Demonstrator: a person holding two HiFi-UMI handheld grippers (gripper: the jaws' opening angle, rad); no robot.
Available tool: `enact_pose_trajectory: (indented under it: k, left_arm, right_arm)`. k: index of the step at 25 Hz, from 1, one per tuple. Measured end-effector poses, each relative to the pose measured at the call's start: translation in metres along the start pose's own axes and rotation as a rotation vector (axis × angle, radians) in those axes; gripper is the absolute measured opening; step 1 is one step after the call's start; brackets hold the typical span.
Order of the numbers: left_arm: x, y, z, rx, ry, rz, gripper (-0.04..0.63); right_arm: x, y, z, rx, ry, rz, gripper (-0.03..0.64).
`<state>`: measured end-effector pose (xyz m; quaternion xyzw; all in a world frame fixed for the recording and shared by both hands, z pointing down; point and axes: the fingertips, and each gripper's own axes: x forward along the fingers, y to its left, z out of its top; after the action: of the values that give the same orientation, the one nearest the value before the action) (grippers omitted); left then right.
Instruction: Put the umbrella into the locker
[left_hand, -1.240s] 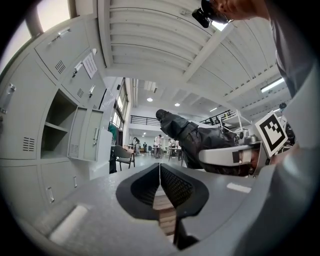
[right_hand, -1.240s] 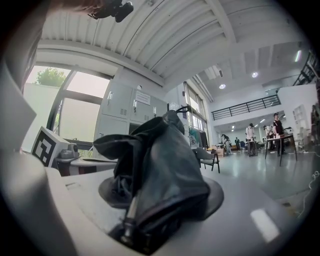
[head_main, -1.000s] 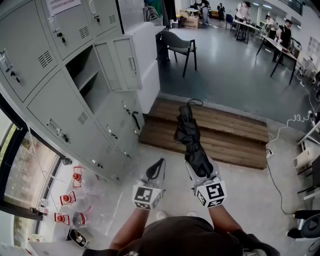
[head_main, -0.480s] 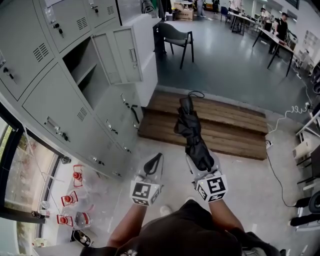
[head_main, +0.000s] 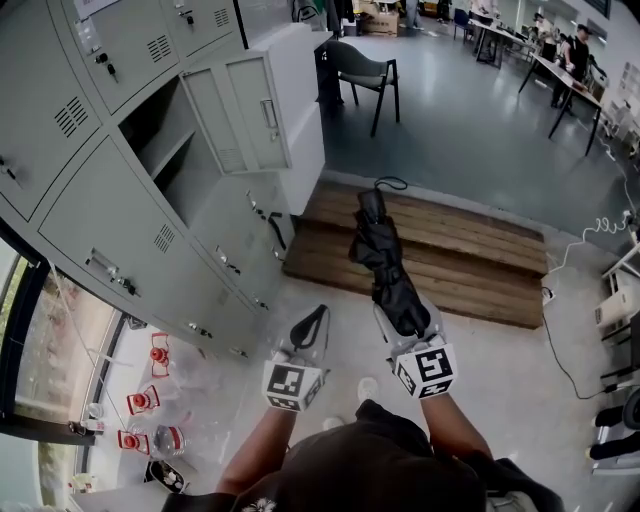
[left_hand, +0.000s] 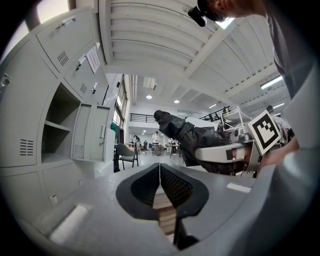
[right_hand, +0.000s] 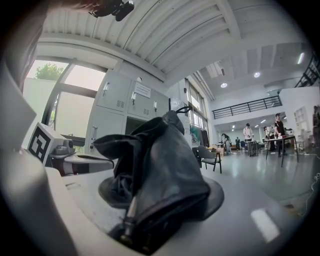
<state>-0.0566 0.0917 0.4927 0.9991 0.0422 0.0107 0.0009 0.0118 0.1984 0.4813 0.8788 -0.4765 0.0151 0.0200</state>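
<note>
Beside grey lockers (head_main: 120, 215), low wooden platform (head_main: 470, 255)

Glossy grey floor (head_main: 470, 130), a low wooden platform (head_main: 450, 250), one dark chair (head_main: 362, 68); desks (head_main: 556, 76) far back, window (head_main: 60, 350) at left.

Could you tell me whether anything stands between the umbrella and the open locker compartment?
Nothing visible does. The umbrella, clamped in the right gripper, has an unobstructed line to the open compartment. Its swung-out door juts from the opening's far side, beside the path rather than across it.
</note>
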Motion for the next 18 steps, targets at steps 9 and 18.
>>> enact_pose_trajectory:
  k: [9,18]
  left_arm:
    - [0.063,0.015,0.004,0.004,0.003,0.051,0.005]
    - [0.112,0.036,0.000,-0.010,-0.007,0.160,0.005]
  right_arm:
    - [0.049,-0.043,0.002,-0.014,0.002,0.079,0.236]
    - [0.089,-0.086,0.007,-0.016,-0.004,0.159,0.236]
